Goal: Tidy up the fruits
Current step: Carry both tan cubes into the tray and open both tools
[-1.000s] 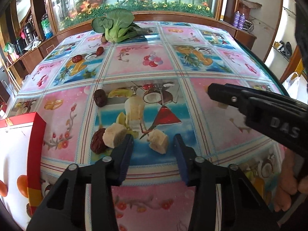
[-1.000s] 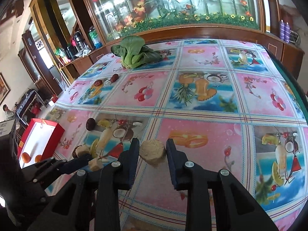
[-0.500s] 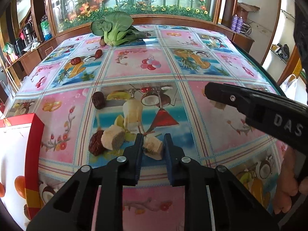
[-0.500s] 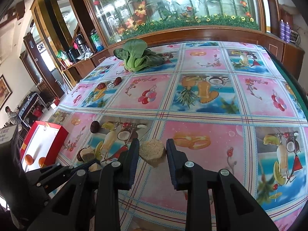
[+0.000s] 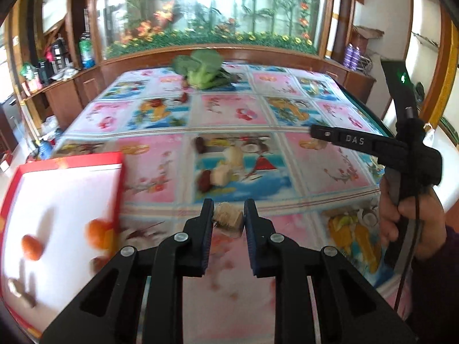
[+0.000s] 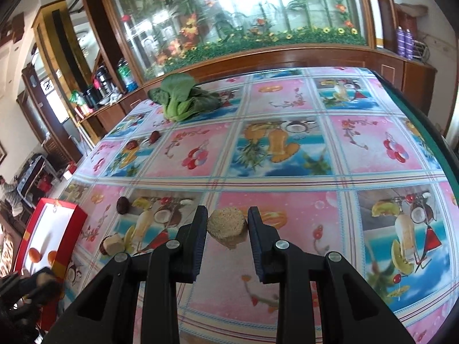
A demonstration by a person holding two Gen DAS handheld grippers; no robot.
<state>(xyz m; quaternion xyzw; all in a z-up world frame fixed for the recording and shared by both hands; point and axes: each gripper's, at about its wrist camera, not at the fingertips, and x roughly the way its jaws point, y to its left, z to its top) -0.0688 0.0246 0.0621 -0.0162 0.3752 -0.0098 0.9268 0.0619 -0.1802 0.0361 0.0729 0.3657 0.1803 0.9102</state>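
My left gripper (image 5: 228,210) is shut on a pale cut fruit chunk (image 5: 228,220) and holds it above the tablecloth near the front edge. To its left lies a red-rimmed white box (image 5: 117,183) with oranges (image 5: 96,230) inside. My right gripper (image 6: 227,220) is shut on a round tan fruit piece (image 6: 226,225) just over the table; it also shows from the side as the right gripper (image 5: 318,132) in the left wrist view. Another pale chunk (image 6: 113,243) and a dark date (image 6: 123,205) rest on the cloth. The picture from the left wrist is blurred.
A bok choy (image 6: 180,100) lies at the table's far side, with two dates (image 6: 155,136) near it. The red box (image 6: 43,238) hangs at the table's left edge. A hand (image 5: 413,223) grips the right tool. A wooden cabinet with a glass front stands behind.
My left gripper shut on the pale chunk, then lifted it back and to the left, nearer the red box. The right gripper kept its hold on the tan piece and barely moved.
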